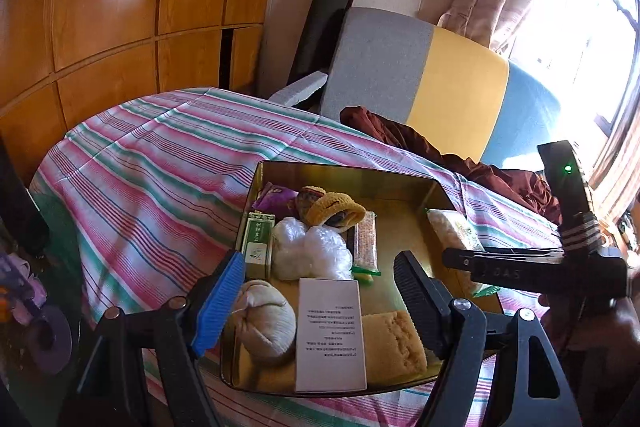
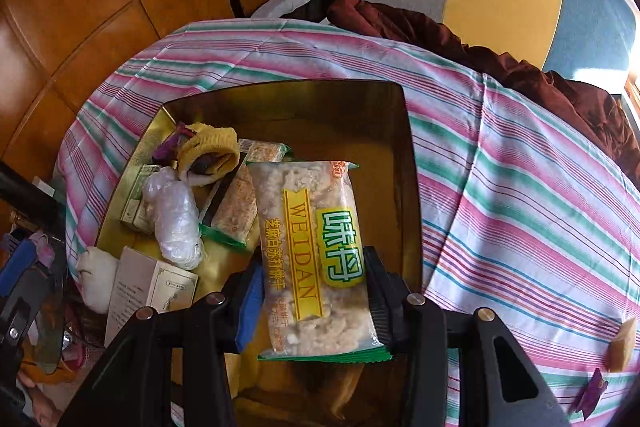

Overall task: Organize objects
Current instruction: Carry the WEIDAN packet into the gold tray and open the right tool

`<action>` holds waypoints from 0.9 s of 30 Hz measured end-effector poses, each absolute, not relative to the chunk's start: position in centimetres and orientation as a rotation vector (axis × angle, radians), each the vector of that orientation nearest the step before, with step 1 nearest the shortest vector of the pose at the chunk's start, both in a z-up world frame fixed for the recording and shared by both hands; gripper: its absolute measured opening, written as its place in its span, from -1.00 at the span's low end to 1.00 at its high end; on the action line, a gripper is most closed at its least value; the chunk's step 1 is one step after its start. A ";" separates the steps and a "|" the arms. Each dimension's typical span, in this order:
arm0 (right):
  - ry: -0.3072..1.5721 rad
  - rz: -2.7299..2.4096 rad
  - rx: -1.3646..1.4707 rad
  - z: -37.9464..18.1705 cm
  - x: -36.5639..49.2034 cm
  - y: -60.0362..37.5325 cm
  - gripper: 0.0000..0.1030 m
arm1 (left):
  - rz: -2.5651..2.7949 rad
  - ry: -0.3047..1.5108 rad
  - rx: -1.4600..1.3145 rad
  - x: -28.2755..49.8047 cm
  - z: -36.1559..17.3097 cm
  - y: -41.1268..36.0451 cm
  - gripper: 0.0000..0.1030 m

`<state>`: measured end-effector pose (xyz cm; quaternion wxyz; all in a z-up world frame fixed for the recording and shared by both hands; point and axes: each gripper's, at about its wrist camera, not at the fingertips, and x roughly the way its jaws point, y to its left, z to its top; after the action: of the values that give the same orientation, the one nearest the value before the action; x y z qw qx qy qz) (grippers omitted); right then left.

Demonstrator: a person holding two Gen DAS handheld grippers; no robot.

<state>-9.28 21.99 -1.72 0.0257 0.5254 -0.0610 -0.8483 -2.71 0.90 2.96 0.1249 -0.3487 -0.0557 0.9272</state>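
Note:
A golden tin [image 1: 344, 171] stands on the striped tablecloth and holds a purple packet, a yellow knitted piece [image 1: 334, 207], a green box, a white plastic bag, a white cloth pouch, a white printed box [image 1: 330, 331] and a yellow sponge. My left gripper [image 1: 320, 279] hovers open over the tin's near end, with nothing between its pads. My right gripper [image 2: 316, 299] is shut on a clear WEIDAN cracker packet [image 2: 316, 251], held above the tin [image 2: 412, 163]. In the left wrist view the right gripper [image 1: 472, 263] and its packet [image 1: 450, 231] are at the tin's right side.
A small yellow block [image 2: 620, 345] and a purple packet [image 2: 592, 393] lie on the cloth to the right of the tin. A maroon cloth [image 1: 480, 163] is heaped at the table's far edge. Behind are a grey, yellow and blue sofa [image 1: 452, 83], a wooden wardrobe [image 1: 120, 7] and a window.

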 end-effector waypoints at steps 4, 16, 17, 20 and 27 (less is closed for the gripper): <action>-0.211 -2.602 1.692 -3.6 -10.8 21.4 -0.09 | 2.711 -0.172 -1.043 -2.8 2.2 -0.1 0.51; -0.252 -2.564 1.621 -3.5 -9.2 20.7 -0.05 | 2.706 -0.155 -1.069 -2.6 1.4 0.0 0.51; -0.241 -2.576 1.609 -3.3 -9.0 20.7 -0.05 | 2.703 -0.148 -1.068 -2.5 1.4 0.2 0.51; -0.218 -2.618 1.570 -2.3 -7.9 21.1 -0.05 | 2.694 -0.132 -1.073 -2.4 1.5 0.6 0.52; -0.183 -2.724 1.494 -0.4 -5.3 23.2 -0.05 | 2.676 -0.086 -1.062 -1.8 1.9 1.8 0.52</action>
<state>-5.31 23.17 -0.37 0.0148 0.4801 -0.0587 -0.8751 -1.76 1.82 1.86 0.1303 -0.3655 -0.0295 0.9212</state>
